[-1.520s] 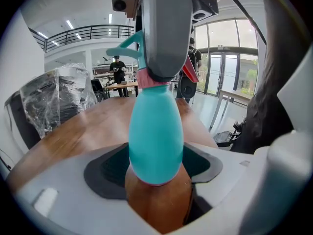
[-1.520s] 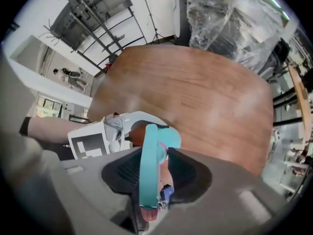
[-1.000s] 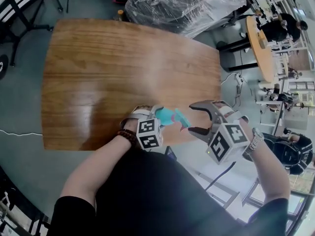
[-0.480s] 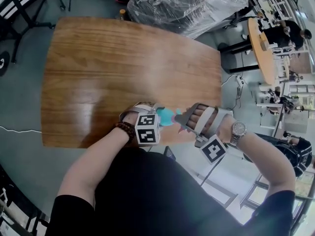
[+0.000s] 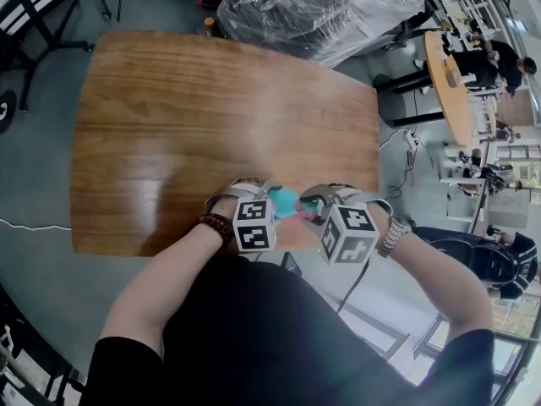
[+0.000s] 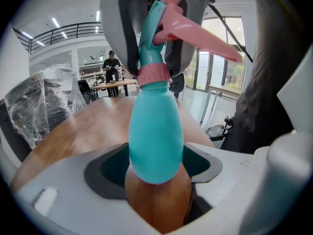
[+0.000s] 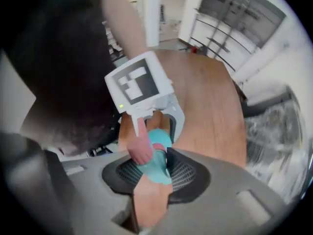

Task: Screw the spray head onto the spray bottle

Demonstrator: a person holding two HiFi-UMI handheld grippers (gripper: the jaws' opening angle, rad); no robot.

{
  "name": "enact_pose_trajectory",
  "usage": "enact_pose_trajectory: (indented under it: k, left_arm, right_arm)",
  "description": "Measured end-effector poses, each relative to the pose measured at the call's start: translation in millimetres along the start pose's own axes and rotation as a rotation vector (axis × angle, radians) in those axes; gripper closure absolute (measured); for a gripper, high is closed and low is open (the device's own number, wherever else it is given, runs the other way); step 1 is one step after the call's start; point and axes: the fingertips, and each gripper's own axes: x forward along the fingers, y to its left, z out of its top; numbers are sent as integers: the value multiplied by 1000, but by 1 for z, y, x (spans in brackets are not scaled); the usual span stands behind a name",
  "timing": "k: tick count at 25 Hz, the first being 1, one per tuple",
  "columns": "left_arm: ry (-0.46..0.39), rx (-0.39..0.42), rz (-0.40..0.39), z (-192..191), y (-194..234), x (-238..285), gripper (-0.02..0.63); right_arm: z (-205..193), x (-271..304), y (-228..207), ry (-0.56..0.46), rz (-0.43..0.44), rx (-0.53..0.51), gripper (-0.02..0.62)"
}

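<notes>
A teal spray bottle (image 5: 285,199) stands upright near the front edge of the wooden table (image 5: 211,117). My left gripper (image 5: 272,200) is shut on its body (image 6: 155,131). The spray head (image 6: 164,28) with its pink trigger (image 6: 195,33) sits on the neck above a pink collar (image 6: 153,74). From above, my right gripper (image 5: 310,206) points straight down over the head. Its jaws have just been closing, and the ribbed pads (image 7: 183,173) now press on both sides of the teal head (image 7: 155,163). The pink trigger (image 7: 139,148) sticks out towards the left gripper's marker cube (image 7: 139,84).
A bundle wrapped in clear plastic (image 5: 313,7) lies beyond the table's far edge. A round table (image 5: 448,74) with people at it stands to the right. The bottle is close to the table's front right corner, next to my body.
My right gripper has swung in from the right and come down over the bottle's top, and its wide-open jaws have closed round the spray head. The left gripper and bottle have stayed put.
</notes>
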Motion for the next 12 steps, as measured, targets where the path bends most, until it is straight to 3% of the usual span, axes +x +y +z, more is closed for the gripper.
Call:
enact_pose_trajectory:
  k: [3,5,6,8,12]
  left_arm:
    - [1,-6,7,0,1,1,245]
    - [0,-12,12,-1,1,1,245]
    - [0,-14,15,-1,1,1,245]
    - [3,-15,16,-1,1,1,245]
    - [5,-14,16,0,-1,0,245]
  right_arm:
    - [-2,1,-10,-9,85,489,477]
    - [-5,0,-16,-34,114,706,476]
    - [-5,-1,-17,-51,120,757,476]
    - [-3,-3,-16,-71,107,745,474]
    - [8,-9,-9,-83,41,520,459]
